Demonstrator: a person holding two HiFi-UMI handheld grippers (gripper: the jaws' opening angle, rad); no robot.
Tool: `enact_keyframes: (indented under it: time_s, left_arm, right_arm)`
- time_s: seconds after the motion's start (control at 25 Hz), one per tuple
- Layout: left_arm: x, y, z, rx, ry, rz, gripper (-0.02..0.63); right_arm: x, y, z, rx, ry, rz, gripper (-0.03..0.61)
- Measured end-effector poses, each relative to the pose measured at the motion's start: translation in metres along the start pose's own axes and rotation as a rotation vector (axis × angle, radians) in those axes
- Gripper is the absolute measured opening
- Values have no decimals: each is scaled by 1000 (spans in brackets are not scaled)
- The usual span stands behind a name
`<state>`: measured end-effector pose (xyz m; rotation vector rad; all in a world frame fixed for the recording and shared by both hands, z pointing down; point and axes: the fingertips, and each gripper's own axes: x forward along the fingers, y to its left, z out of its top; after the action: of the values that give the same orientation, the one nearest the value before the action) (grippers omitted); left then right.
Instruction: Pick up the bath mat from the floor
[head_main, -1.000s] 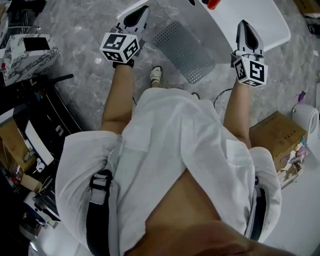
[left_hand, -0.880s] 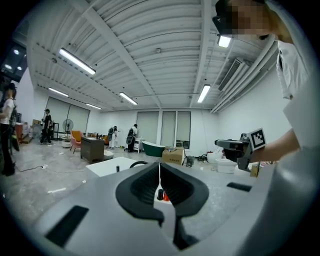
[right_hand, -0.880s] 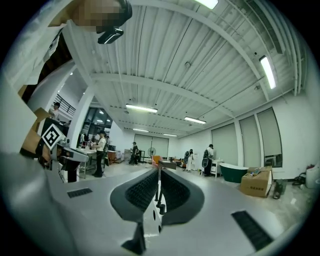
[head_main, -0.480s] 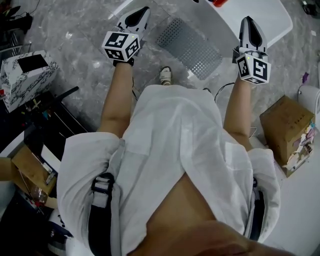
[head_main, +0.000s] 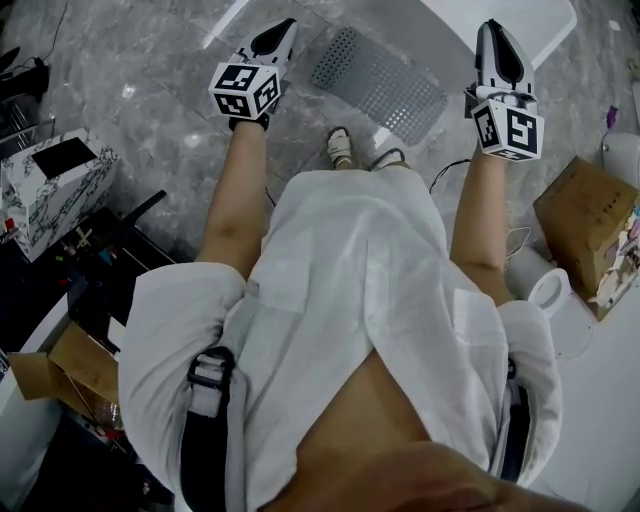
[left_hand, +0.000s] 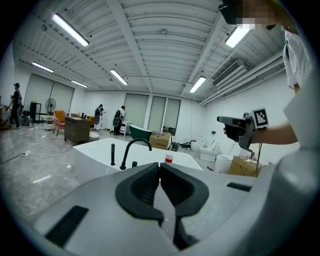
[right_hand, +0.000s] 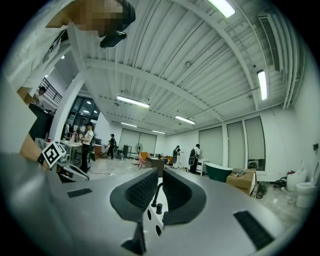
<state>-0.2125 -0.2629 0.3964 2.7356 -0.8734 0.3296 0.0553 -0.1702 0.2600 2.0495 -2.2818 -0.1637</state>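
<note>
I log 1 bath mat (head_main: 375, 85), grey, flat on the floor, my 2 shoes (head_main: 341, 146) now stepped up to its near edge; left gripper (head_main: 283, 27) and right gripper (head_main: 493, 32) raised either side, jaws together, empty, descent pending.

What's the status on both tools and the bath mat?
Left tool shut, empty. Right tool shut, empty. Bath mat flat on floor beside bathtub, untouched. Person's shoes at its near edge.

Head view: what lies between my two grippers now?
The grey perforated bath mat, flat on the floor between the left gripper and the right gripper; the head view shows it.
</note>
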Motion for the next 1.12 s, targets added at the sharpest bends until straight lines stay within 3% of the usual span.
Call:
enact_keyframes:
  time_s: [0.44, 1.12]
  left_arm:
    - [20, -34, -10, 9, 39, -44, 14]
    - [60, -83, -33, 24, 176, -38, 14]
  right_arm:
    - [-27, -14, -3, -3, -2, -15, 34]
    - [-59, -57, -21, 36, -32, 8, 51]
